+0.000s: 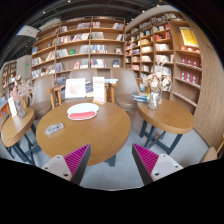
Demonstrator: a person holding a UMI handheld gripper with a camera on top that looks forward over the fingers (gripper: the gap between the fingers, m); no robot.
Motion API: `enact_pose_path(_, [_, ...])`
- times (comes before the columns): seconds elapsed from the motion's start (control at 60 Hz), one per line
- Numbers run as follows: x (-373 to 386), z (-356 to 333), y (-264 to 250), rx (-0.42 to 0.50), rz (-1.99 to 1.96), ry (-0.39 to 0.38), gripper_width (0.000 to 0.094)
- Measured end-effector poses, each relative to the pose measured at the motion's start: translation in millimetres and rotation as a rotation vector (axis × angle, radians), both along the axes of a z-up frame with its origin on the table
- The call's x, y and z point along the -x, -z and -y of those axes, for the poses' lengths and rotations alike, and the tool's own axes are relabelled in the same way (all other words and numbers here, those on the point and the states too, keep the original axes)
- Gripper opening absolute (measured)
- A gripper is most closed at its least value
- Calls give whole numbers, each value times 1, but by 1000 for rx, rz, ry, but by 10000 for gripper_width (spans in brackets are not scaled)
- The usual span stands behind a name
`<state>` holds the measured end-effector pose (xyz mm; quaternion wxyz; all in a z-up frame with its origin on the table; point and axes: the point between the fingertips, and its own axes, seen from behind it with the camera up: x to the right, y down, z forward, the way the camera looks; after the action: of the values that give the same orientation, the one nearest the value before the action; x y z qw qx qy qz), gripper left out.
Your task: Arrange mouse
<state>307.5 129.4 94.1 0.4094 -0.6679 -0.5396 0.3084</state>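
A round wooden table (100, 138) stands just ahead of my fingers. On its far side lies a red mat (83, 112) with a white thing on top. A small pale object (55, 128) lies near the table's left edge; it is too small to tell whether it is the mouse. My gripper (111, 165) is open and empty, held above the floor short of the table. Its pink pads (75, 157) are set wide apart, with nothing between them.
A second round table (170, 115) with a small plant (152, 97) stands to the right. A third table (14, 128) with an upright card is on the left. Chairs (75, 90) stand behind the middle table. Bookshelves (90, 45) line the far walls.
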Motion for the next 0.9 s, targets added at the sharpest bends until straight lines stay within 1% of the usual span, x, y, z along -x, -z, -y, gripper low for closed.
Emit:
enact_pose_path(0.1, [6, 9, 1, -21, 11, -6, 855])
enact_pose_path(0.2, [17, 26, 7, -10, 11, -29, 855])
enact_pose_path(0.3, [25, 40, 16, -25, 27, -52, 856])
enact_pose_path(0.45, [40, 98, 31, 6, 50, -107, 856])
enact_pose_path(0.617, [54, 163, 44, 2, 71, -171, 855])
enact_pose_path(0.9, [87, 272, 72, 60, 96, -251, 854])
